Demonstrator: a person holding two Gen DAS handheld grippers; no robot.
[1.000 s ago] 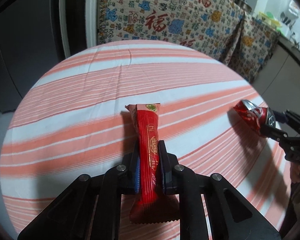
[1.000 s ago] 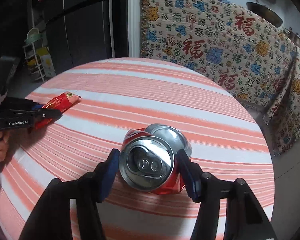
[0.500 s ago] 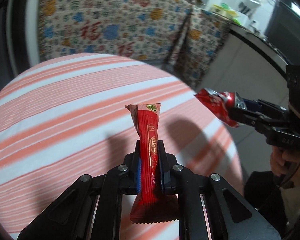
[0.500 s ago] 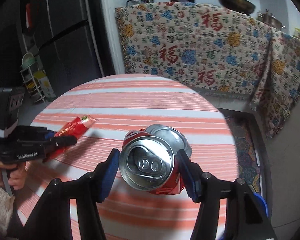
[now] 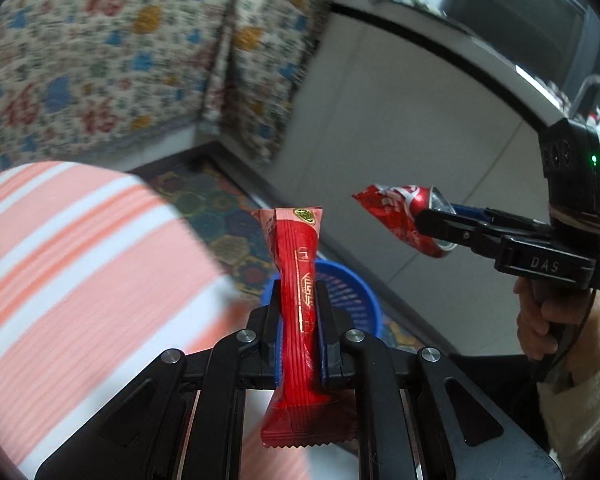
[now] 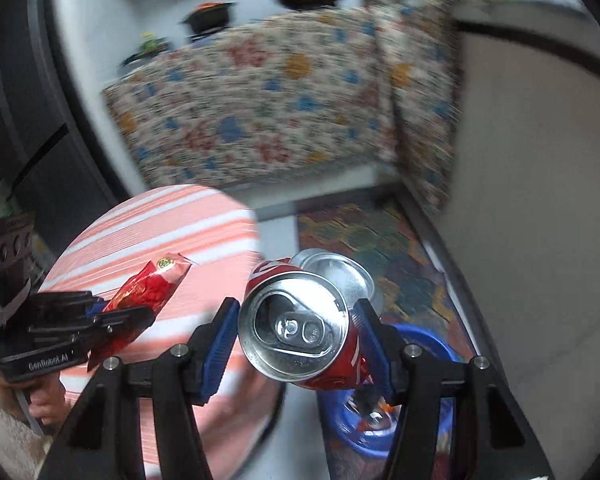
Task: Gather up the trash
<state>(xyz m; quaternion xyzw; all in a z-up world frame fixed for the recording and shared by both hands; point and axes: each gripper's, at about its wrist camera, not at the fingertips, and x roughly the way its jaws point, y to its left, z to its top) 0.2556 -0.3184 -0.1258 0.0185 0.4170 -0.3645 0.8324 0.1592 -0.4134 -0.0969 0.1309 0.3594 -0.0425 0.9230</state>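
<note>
My left gripper (image 5: 298,300) is shut on a red snack wrapper (image 5: 298,280) and holds it in the air past the table's edge; it also shows in the right wrist view (image 6: 148,292). My right gripper (image 6: 296,316) is shut on a crushed red soda can (image 6: 296,320), held in the air; the can also shows in the left wrist view (image 5: 404,216). A blue basket (image 5: 352,292) stands on the floor below both grippers, and in the right wrist view (image 6: 428,344) it lies under the can with some items in it.
The round table with the orange-striped cloth (image 5: 80,260) is to the left. A patterned rug (image 6: 380,240) lies on the floor. A cloth-covered counter (image 5: 100,60) and a grey cabinet wall (image 5: 400,120) stand behind.
Both grippers have swung right, off the table and over the floor, each still holding its item. The blue basket has come into view below them.
</note>
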